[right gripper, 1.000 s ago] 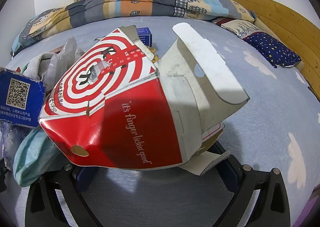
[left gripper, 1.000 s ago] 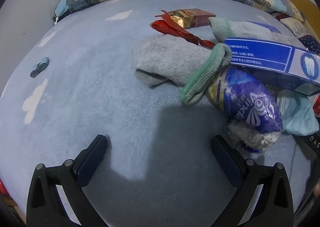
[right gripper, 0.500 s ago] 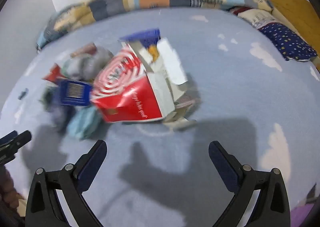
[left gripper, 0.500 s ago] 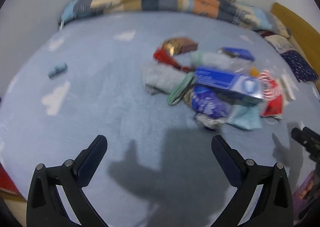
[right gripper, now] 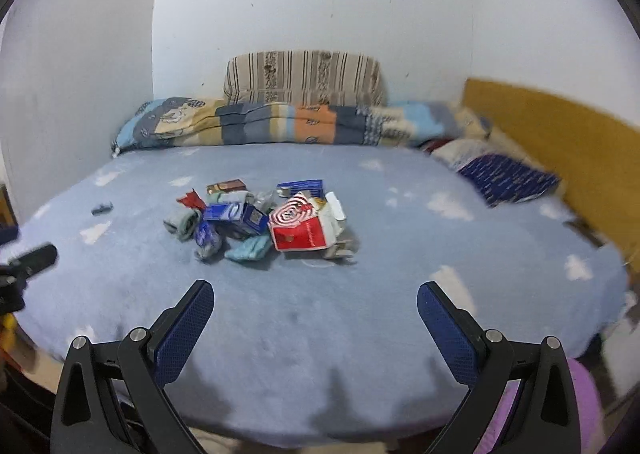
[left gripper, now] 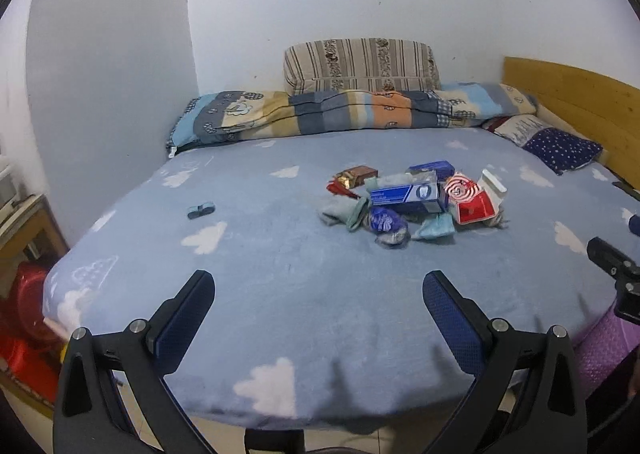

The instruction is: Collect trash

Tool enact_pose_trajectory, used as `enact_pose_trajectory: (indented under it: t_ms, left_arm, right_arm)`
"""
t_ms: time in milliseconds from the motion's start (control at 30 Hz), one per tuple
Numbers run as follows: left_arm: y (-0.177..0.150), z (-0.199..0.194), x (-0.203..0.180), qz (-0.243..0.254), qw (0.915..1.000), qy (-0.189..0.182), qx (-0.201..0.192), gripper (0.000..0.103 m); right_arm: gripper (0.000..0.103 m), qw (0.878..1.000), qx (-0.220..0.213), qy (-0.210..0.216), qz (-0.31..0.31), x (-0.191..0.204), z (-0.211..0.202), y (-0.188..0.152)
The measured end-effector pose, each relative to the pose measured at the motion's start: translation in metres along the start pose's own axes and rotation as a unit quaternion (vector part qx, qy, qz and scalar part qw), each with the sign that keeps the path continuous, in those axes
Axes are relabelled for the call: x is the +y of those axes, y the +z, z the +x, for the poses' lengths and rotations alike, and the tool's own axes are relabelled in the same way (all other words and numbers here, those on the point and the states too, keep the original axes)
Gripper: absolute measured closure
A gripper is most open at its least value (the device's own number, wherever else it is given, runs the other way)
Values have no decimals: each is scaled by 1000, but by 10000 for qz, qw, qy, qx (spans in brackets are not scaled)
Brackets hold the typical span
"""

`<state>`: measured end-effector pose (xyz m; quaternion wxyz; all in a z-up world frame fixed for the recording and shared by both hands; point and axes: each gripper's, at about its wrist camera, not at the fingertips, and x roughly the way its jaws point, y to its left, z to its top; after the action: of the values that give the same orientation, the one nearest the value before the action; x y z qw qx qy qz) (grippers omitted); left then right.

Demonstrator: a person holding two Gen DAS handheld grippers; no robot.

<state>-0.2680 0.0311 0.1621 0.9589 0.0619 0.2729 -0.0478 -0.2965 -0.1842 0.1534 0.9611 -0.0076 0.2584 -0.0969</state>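
Note:
A pile of trash lies in the middle of the blue bed (left gripper: 280, 286): a red and white carton (left gripper: 472, 202) (right gripper: 302, 230), a blue toothpaste box (left gripper: 404, 192) (right gripper: 236, 214), a crumpled blue wrapper (left gripper: 384, 220), grey socks (left gripper: 340, 210), a teal cloth (left gripper: 436, 226) and a brown wrapper (left gripper: 360, 174). My left gripper (left gripper: 318, 306) is open and empty, well back near the bed's front edge. My right gripper (right gripper: 314, 318) is open and empty, also far in front of the pile.
A small dark object (left gripper: 201, 210) lies alone on the left of the bed. A folded striped quilt (left gripper: 352, 114) and pillows line the back. A wooden headboard (left gripper: 576, 98) is at the right. A red bin (left gripper: 24, 318) stands on the floor left.
Both grippers have pulled far back from the pile, which was right in front of them a second ago. The whole bed now shows. Both stay open and empty.

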Motion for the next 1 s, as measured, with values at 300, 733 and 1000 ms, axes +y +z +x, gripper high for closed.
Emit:
enact_pose_trajectory:
  t_ms: [300,733,1000]
  left_arm:
    - [-11,-9,-1,166,9997,-43,-153,0]
    - [-15,-11,-12,466,9987,-49,-218,0]
    - [-16,-10,-15,495,9986,-42,-196,0]
  right_arm:
    - [1,9997,-147,-161,-148,4,-17,-17]
    - [1,9997,-114,-175,-143,2,-21,-23]
    - [1,9998,-61,-180,-117,2,-22,-23]
